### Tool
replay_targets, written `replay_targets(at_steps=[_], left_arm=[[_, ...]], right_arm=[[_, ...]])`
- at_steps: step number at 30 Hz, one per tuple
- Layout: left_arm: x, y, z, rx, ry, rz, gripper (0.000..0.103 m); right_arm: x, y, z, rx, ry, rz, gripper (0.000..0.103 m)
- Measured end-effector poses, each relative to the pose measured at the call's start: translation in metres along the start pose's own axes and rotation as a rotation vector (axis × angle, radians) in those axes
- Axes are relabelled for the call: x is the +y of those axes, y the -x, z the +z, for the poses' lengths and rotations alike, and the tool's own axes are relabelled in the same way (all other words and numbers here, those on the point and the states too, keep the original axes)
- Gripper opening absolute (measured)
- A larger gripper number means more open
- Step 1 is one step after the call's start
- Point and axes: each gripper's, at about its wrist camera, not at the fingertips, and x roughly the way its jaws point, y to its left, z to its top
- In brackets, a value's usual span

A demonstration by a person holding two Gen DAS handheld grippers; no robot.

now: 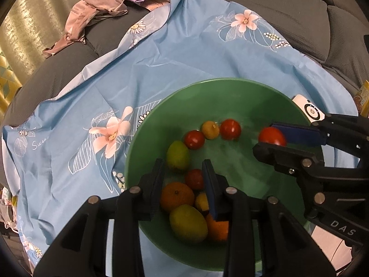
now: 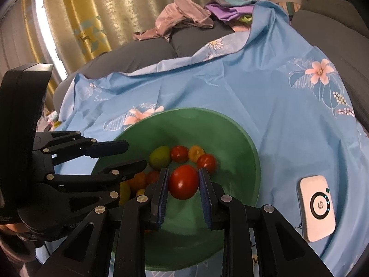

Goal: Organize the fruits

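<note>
A green bowl (image 1: 230,92) sits on a blue floral cloth and also shows in the right wrist view (image 2: 239,138). It holds several fruits: red tomatoes (image 1: 230,129), a lime (image 1: 177,155), oranges (image 1: 176,196) and a mango (image 1: 188,222). My right gripper (image 2: 183,173) is over the bowl, its pads on both sides of a large red tomato (image 2: 183,182), which also shows in the left wrist view (image 1: 272,136). My left gripper (image 1: 184,166) is open and empty above the fruits.
A white HP pocket device (image 2: 317,207) lies on the blue cloth (image 1: 184,57) right of the bowl. Crumpled clothes (image 1: 96,9) lie on the grey sofa (image 1: 288,7) behind. Curtains (image 2: 92,11) hang at the back left.
</note>
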Motion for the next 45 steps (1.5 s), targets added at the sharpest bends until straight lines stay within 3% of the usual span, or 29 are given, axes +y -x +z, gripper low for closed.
replay_targets(at_steps=[3,12,16,19,28,31,35,40,45], left_arm=[[0.000,0.000,0.000,0.002,-0.001,0.014,0.059],[0.005,0.006,-0.003,0.005,0.015,0.037,0.076],[0.008,0.011,-0.004,0.010,0.032,0.042,0.077],[0.010,0.016,-0.006,0.014,0.047,0.048,0.088],[0.015,0.044,-0.007,-0.001,0.089,0.067,0.093],[0.020,0.056,-0.008,-0.005,0.120,0.089,0.103],[0.023,0.068,-0.009,-0.018,0.148,0.103,0.102],[0.027,0.086,-0.008,-0.039,0.220,0.105,0.102],[0.030,0.094,-0.006,-0.028,0.266,0.011,0.102]], right_arm=[[-0.002,0.000,0.000,0.007,-0.017,-0.008,0.028],[-0.002,0.004,0.000,0.015,-0.032,-0.028,0.030],[0.000,0.006,0.000,0.022,-0.024,-0.041,0.031],[0.002,0.009,0.001,0.024,-0.021,-0.047,0.033],[0.011,0.026,0.007,0.053,-0.005,-0.065,0.042],[0.014,0.034,0.010,0.059,0.005,-0.077,0.042],[0.019,0.046,0.015,0.062,0.014,-0.085,0.050],[0.025,0.059,0.018,0.054,0.040,-0.106,0.051],[0.026,0.066,0.020,0.064,0.045,-0.116,0.051]])
